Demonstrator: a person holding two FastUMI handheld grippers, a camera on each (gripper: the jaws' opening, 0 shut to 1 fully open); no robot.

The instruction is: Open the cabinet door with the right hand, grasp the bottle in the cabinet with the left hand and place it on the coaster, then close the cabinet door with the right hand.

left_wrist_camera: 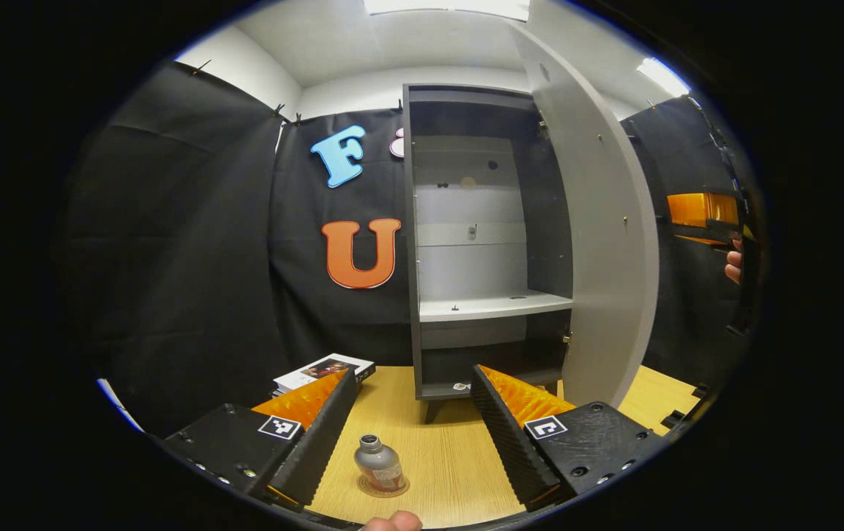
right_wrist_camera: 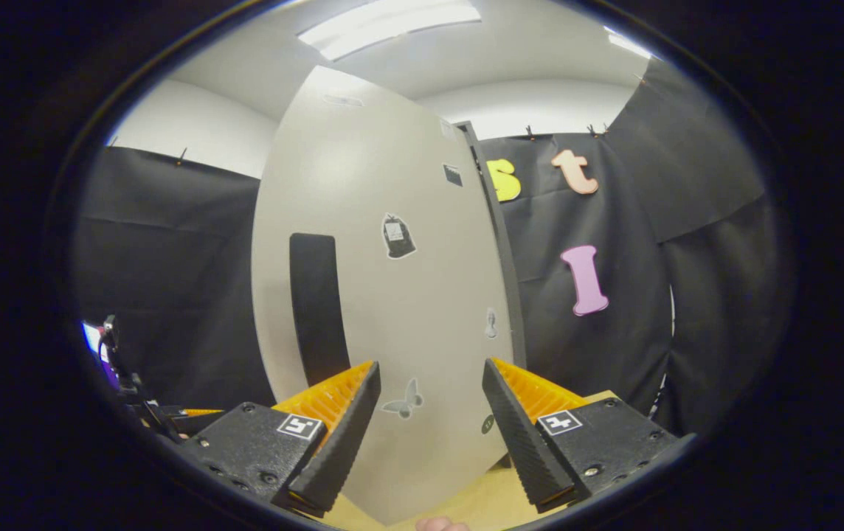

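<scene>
Bottle (left_wrist_camera: 379, 463) stands on coaster (left_wrist_camera: 384, 487) between left gripper's (left_wrist_camera: 413, 428) released fingers; right gripper (right_wrist_camera: 431, 428), fingers spread, faces open cabinet door (right_wrist_camera: 378, 295).

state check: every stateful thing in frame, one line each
cabinet door: swung wide open
cabinet: open, white shelf bare
bottle: upright on the coaster, out of the cabinet, not held
coaster: on the table, under the bottle
left gripper: open, above the bottle
right gripper: open, facing the door's outer side
books: stacked flat on the table
</scene>
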